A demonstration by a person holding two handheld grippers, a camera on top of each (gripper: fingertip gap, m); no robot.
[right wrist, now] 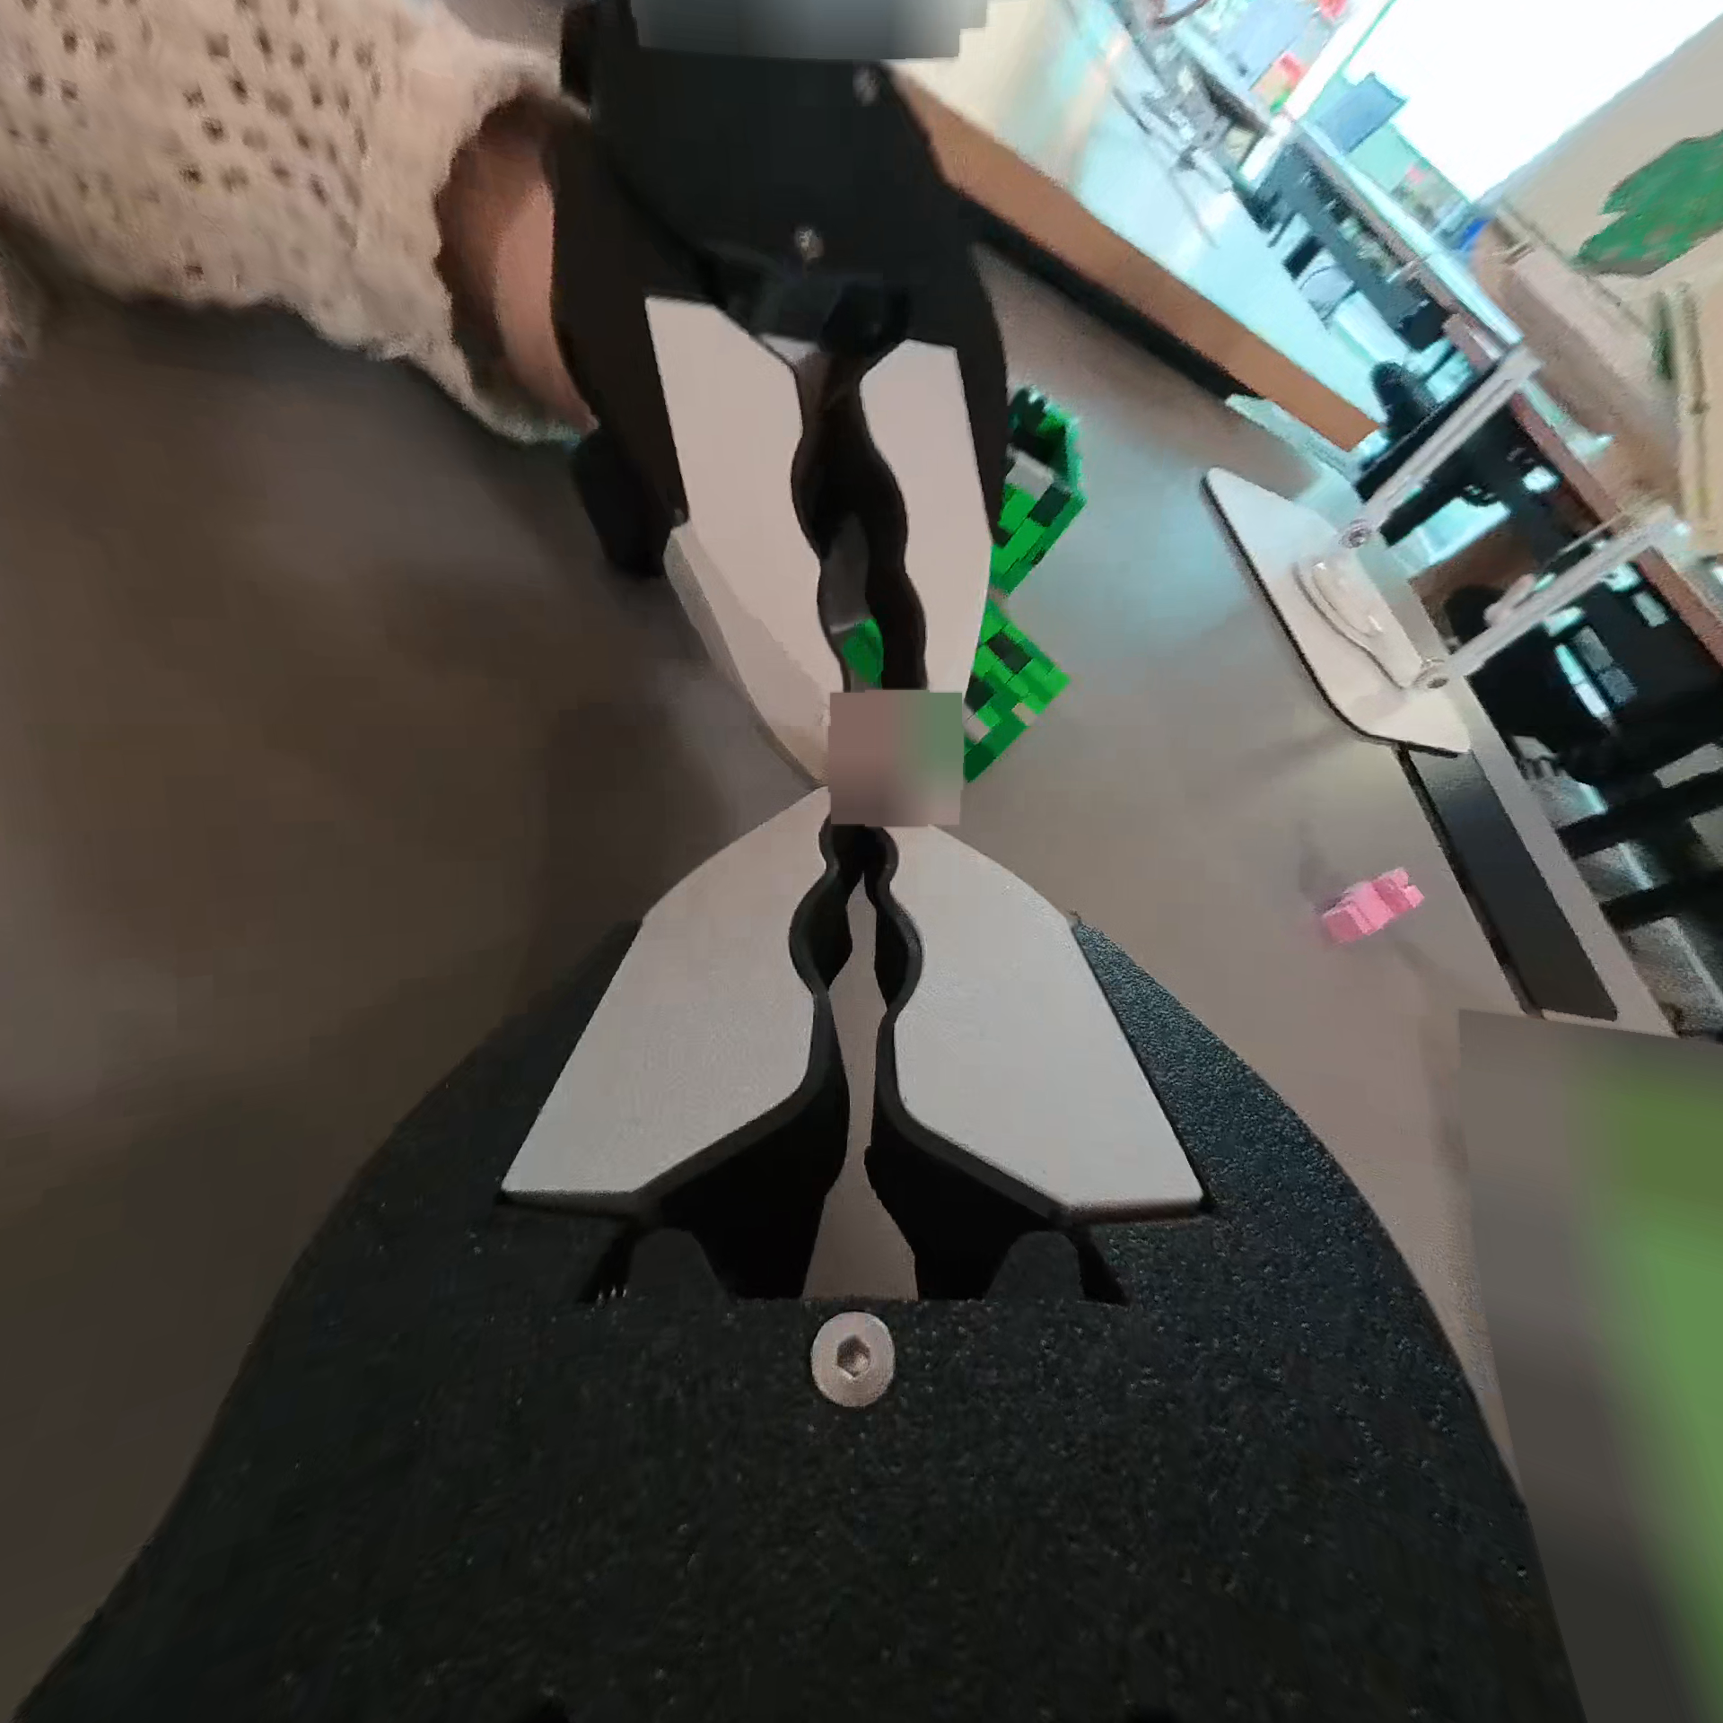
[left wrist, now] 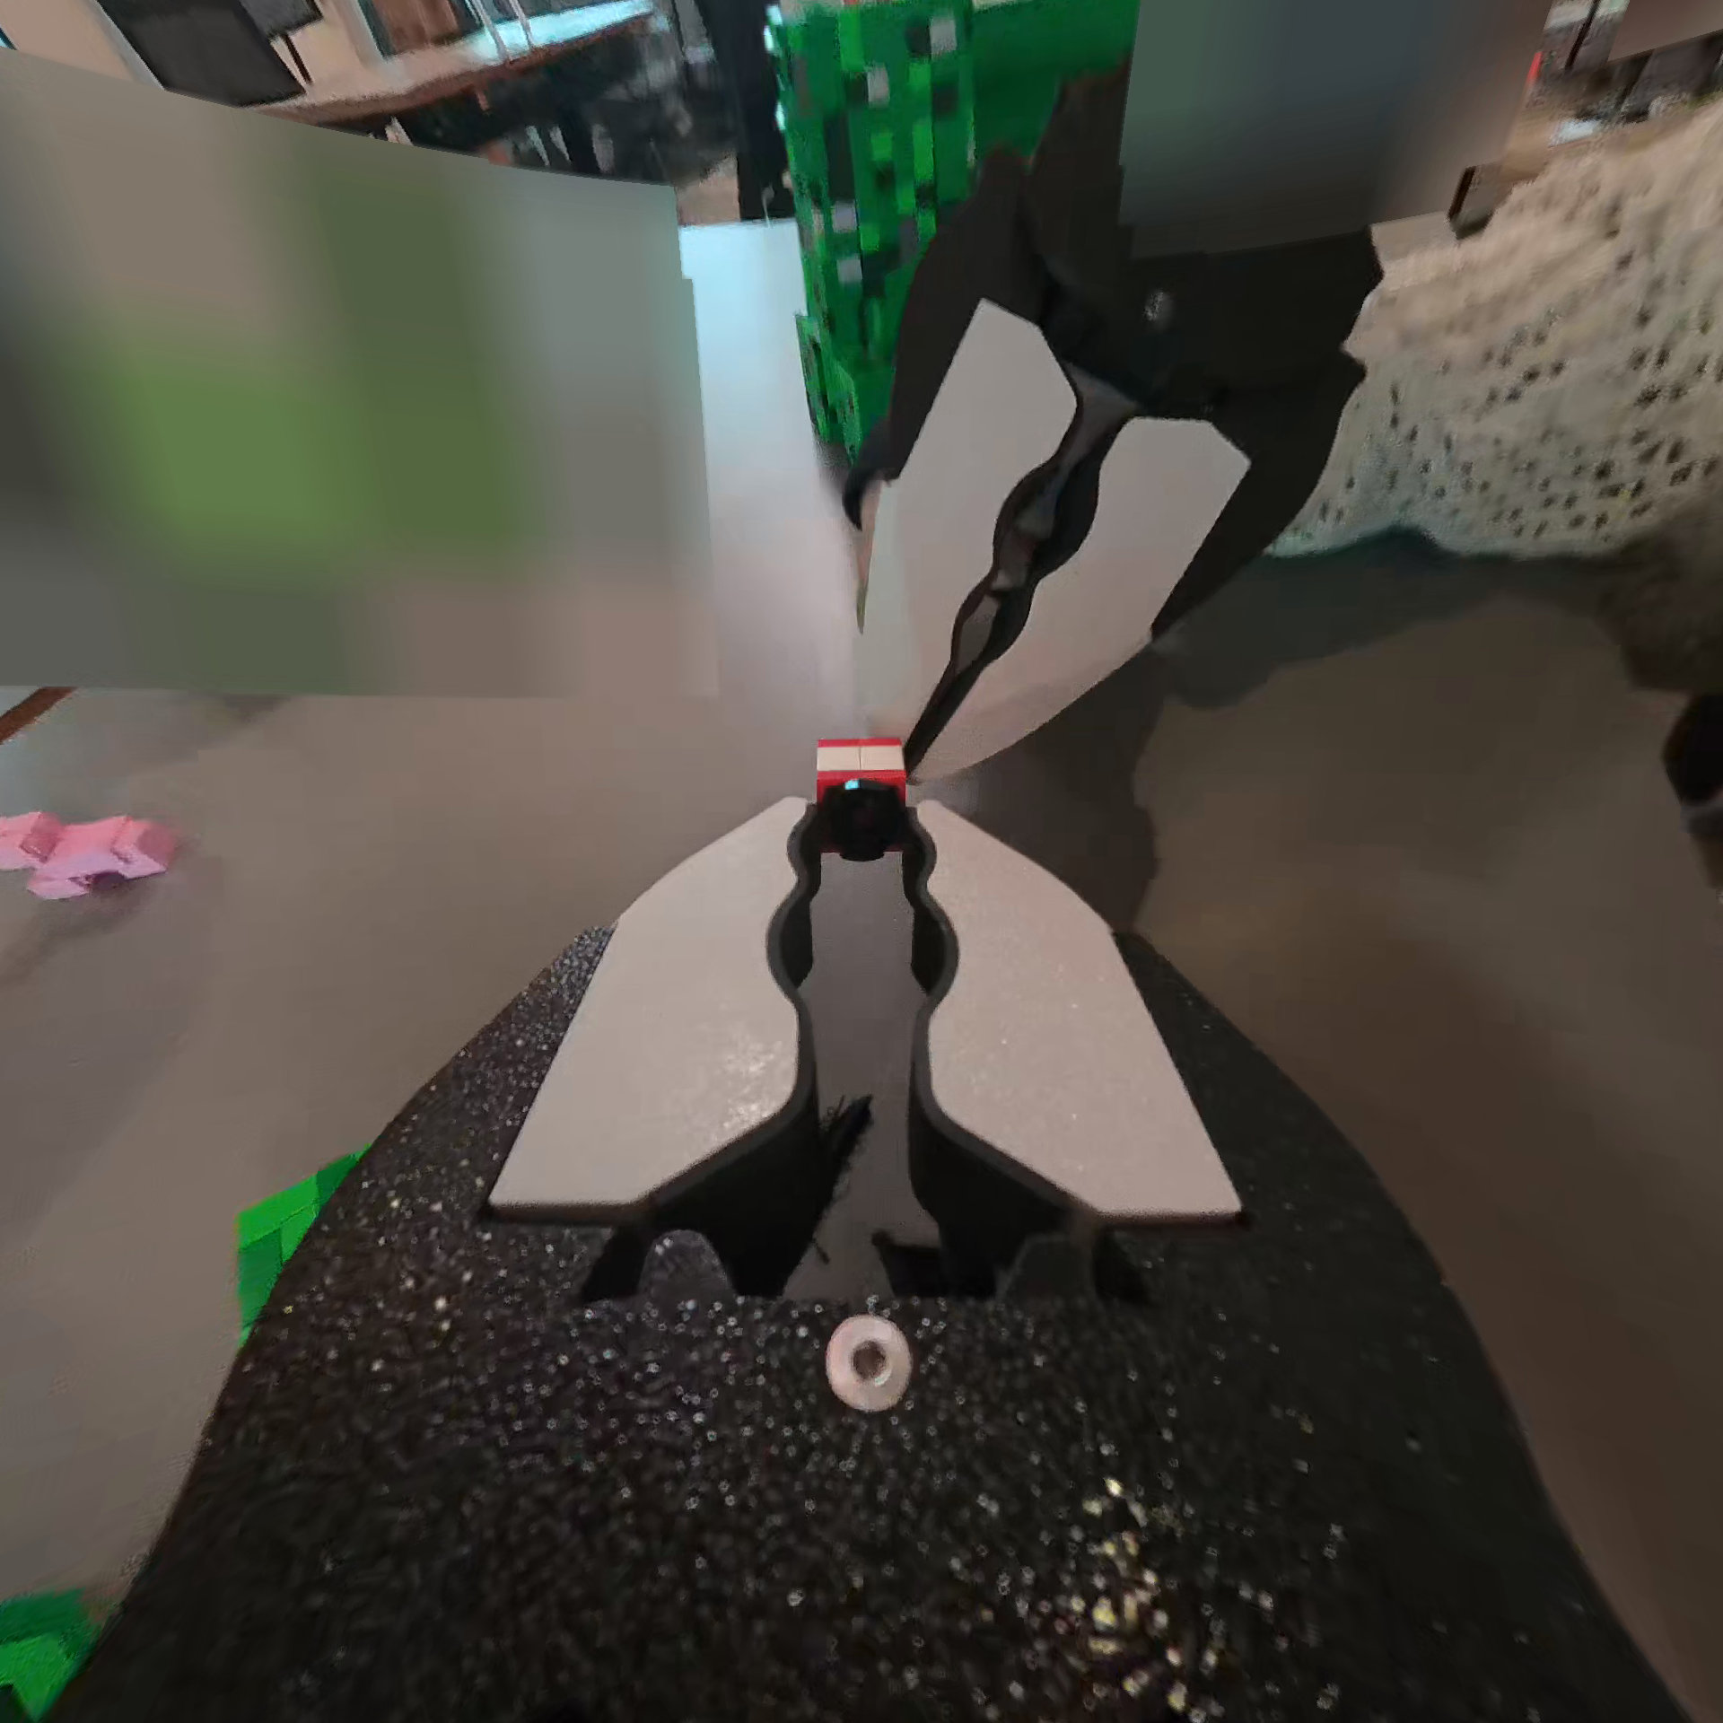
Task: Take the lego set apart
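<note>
**Tiny brick pinched between both tongs — slip risk high**

My left tongs (left wrist: 860, 825) are clamped on a small red-and-white brick (left wrist: 860, 766) with a black round bit (left wrist: 856, 820) at its near end, held at the very tips, above the grey table (left wrist: 1305, 839). My right tongs (left wrist: 918, 760) come in from the far right side, fingers together, tips touching the brick's right edge. Whether they actually grip a piece of it I cannot tell: in the right wrist view that spot is hidden by a mosaic patch, and only the near-closed fingers (right wrist: 979, 1026) show.

Other lego: green block build (left wrist: 876, 186) standing behind, more green blocks (right wrist: 1016, 671) lying on the table, pink piece (left wrist: 84, 853) well off to the left, apart from everything.

What could go wrong, my guess:
- Grip is fingertip-only on both sides. Pull or twist and the brick probably pops out sideways, drops to the table, maybe bounces off.
- Right tips sit on an edge, not a face. They could scrape off without separating anything.
- Squeezing harder with the left may rotate the brick between the pads, since the round black part gives little flat contact.
- If it does split suddenly, one hand jerks away; the loose half may fly toward the green build or off the table edge.
- Both frames are blurry, so my hands look to be moving; a fast move makes the tips miss the seam.
</note>
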